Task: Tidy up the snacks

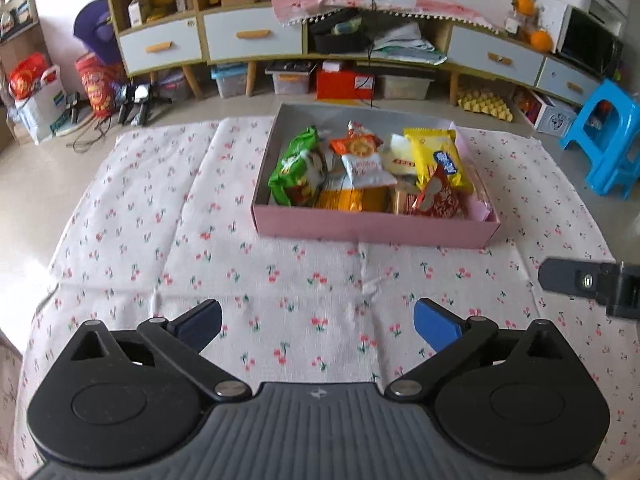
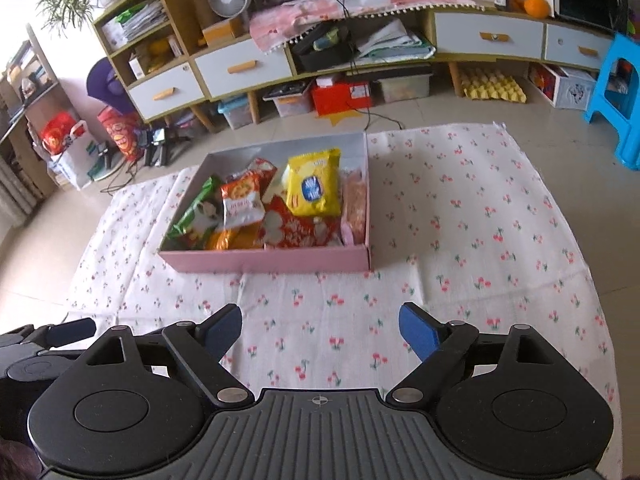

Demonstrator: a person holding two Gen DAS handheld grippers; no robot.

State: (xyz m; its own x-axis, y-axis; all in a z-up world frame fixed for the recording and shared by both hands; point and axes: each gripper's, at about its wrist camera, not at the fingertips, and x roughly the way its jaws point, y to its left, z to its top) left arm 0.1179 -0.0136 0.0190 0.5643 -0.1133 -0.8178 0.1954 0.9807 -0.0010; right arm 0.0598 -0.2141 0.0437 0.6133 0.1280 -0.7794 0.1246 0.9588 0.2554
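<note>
Now both claws wide and empty: left gripper (image 1: 318, 326), right gripper (image 2: 320, 330). Pink box (image 1: 372, 232) of snacks (image 1: 434, 158) lies ahead on cloth (image 1: 160, 208), long axis crosswise; neither hand clearly nearer.

The left gripper (image 1: 318, 326) stands wide open, nothing between its blue pads (image 1: 434, 330). The right gripper (image 2: 320, 330) is likewise spread and empty, both tilted downward.

hidden: lower snack packets (image 1: 352, 200) (buried under others) | cut off: blue stool (image 2: 620, 96)
</note>
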